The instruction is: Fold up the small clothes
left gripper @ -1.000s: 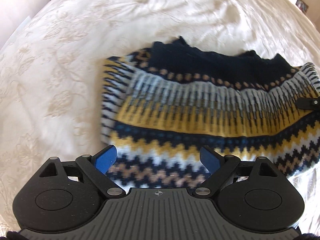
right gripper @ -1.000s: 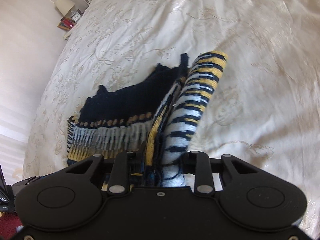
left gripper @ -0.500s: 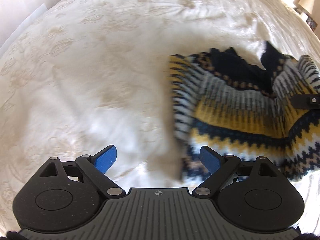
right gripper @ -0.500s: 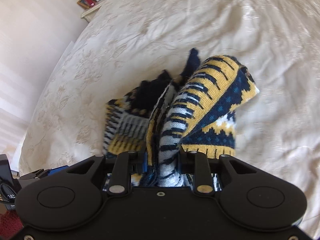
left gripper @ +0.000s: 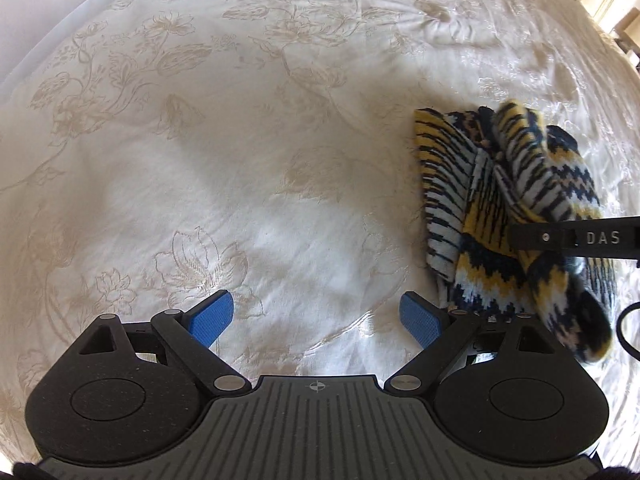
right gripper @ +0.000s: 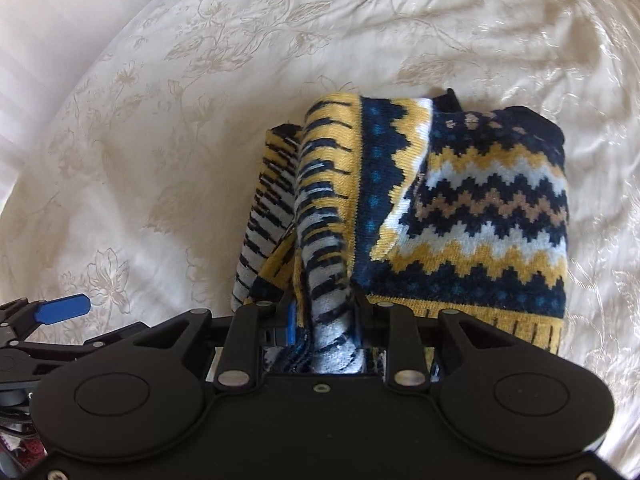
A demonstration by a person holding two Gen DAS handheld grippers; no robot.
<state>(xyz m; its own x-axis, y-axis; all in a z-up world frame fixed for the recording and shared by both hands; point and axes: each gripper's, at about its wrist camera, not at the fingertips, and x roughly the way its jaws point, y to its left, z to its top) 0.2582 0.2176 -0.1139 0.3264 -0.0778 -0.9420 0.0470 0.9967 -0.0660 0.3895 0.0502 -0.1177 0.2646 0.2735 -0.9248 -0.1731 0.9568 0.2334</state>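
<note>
A small knitted sweater (right gripper: 460, 208) with navy, yellow, white and tan zigzag bands lies bunched on the bed. My right gripper (right gripper: 324, 316) is shut on a fold of it and holds that fold up over the rest. In the left wrist view the sweater (left gripper: 500, 208) is at the right, with the right gripper's black finger (left gripper: 576, 238) across it. My left gripper (left gripper: 316, 318) is open and empty over bare bedspread, left of the sweater. Its blue pad (right gripper: 64, 308) shows at the left of the right wrist view.
The cream floral bedspread (left gripper: 200, 160) covers the whole bed. A pale wall (right gripper: 52, 20) runs along the bed's far left edge. A black cable loop (left gripper: 628, 328) shows at the right edge of the left wrist view.
My right gripper has carried the held fold over the sweater, turning the zigzag side up. My left gripper has moved left, off the sweater, and stays open.
</note>
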